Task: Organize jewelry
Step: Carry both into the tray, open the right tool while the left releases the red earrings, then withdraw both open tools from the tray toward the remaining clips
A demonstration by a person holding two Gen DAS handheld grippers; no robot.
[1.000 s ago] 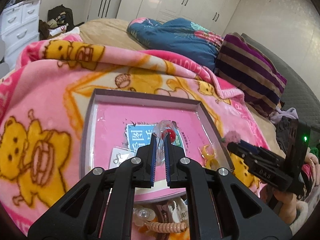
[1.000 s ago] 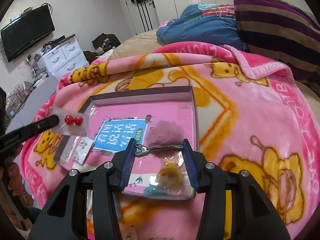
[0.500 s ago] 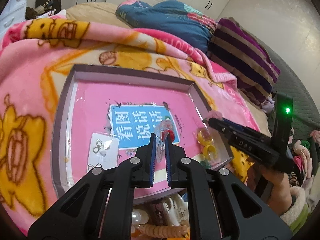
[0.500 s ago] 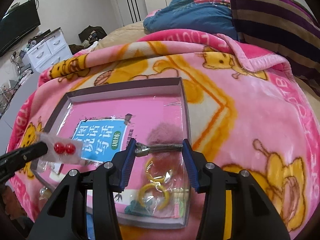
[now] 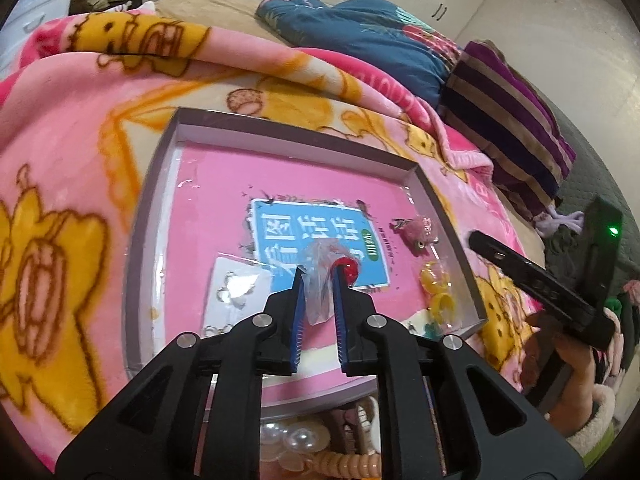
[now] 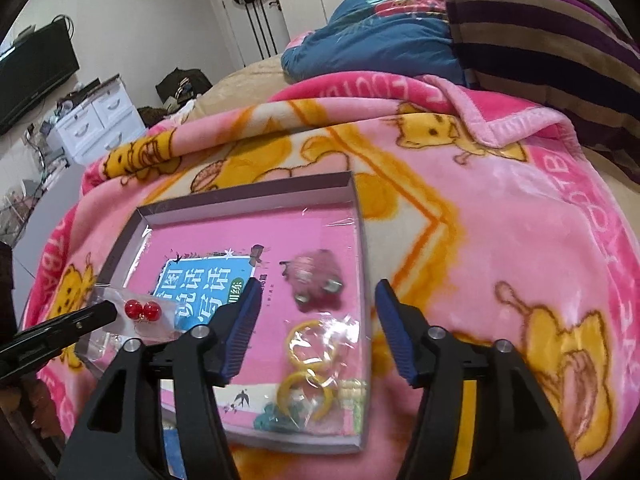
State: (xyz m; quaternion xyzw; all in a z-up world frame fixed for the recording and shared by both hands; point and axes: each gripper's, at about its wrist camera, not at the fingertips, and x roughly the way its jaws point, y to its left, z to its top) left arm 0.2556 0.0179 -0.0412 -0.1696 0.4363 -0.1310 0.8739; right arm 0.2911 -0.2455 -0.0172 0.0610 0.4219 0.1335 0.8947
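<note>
Left wrist view: the left gripper point(image 5: 319, 280) is clamped on a clear packet point(image 5: 320, 280) of red earrings point(image 5: 349, 271); the packet stands up between the tips, red beads at 1 o'clock from them. It hangs over the tray point(image 5: 168, 184), beside a white card point(image 5: 234, 292) at 9 o'clock.

Right wrist view: the right gripper point(image 6: 316, 300) is spread wide and holds nothing. The pink hair clip point(image 6: 316, 278) lies in the tray at 12 o'clock, yellow rings point(image 6: 306, 376) just below the tips. The left gripper is the nearer to the next drop, in my judgement.
</note>
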